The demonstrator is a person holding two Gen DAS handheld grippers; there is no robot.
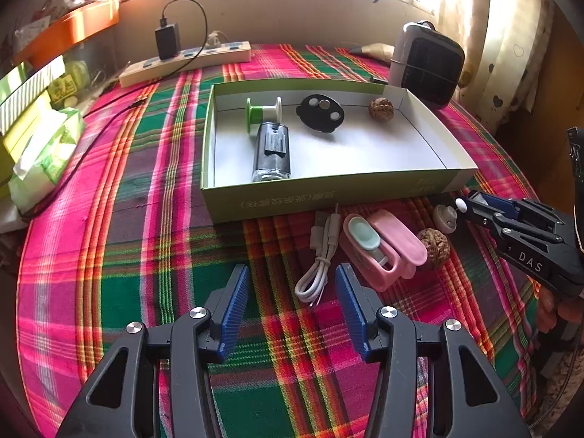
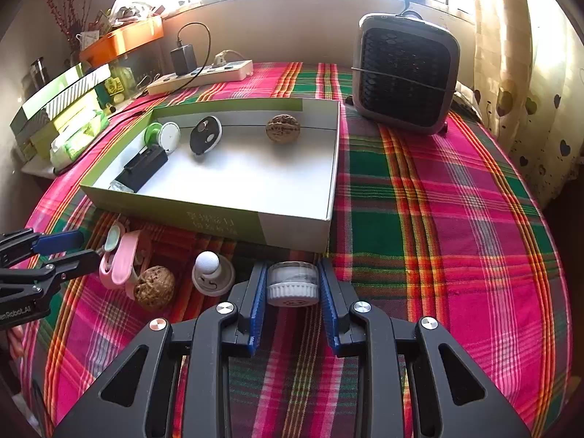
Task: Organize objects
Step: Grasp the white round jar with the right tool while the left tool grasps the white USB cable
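A green-and-white box (image 1: 233, 202) (image 2: 226, 221) on the plaid cloth holds a green spool (image 1: 263, 111), a black device (image 1: 272, 151), a black disc (image 1: 320, 112) and a walnut (image 1: 380, 109). In front of it lie a white cable (image 1: 318, 255), a pink case (image 1: 387, 246), a second walnut (image 1: 434, 247) (image 2: 154, 287) and a white knob (image 1: 445, 218) (image 2: 212, 273). My left gripper (image 1: 292, 292) is open above the cloth, near the cable. My right gripper (image 2: 292, 292) is shut on a small white jar (image 2: 292, 284), just in front of the box.
A grey fan heater (image 2: 405, 73) stands behind the box on the right. A power strip (image 1: 186, 62) with a black charger lies at the back. Boxes and tissue packs (image 1: 43, 153) sit at the left edge. A curtain hangs on the right.
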